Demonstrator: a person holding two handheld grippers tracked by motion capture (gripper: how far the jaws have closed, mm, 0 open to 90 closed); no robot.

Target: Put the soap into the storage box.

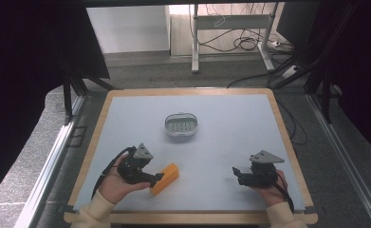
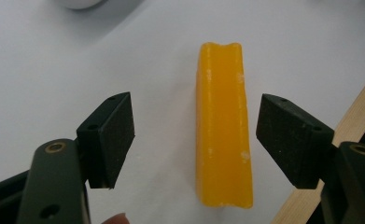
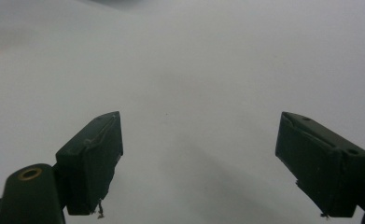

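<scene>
Left tool is spread wide, jaws standing on either side of the orange block with a gap on each side; pads don't touch it. In the left gripper view the block runs lengthwise between the two black pads, nearer the right pad than the left, lying flat on the pale desk. A groove runs down its top face. A fingertip shows at the bottom edge of that view. The wooden edge of the desk shows at the lower right of the same view.

From the high view the left tool sits low at the front left of the desk, held in the person's left hand, its tips at the near end of the orange block. The block lies at a slant, front left of centre.

Right tool is also spread wide, nothing between its jaws, just bare desk surface under them. High view puts the right tool at the front right, held in the right hand, well apart from the block, pointing left across the desk.

A small oval white basket with a slotted bottom sits near desk centre, beyond the block and apart from both tools. The desk has a light grey top with a wooden rim.
</scene>
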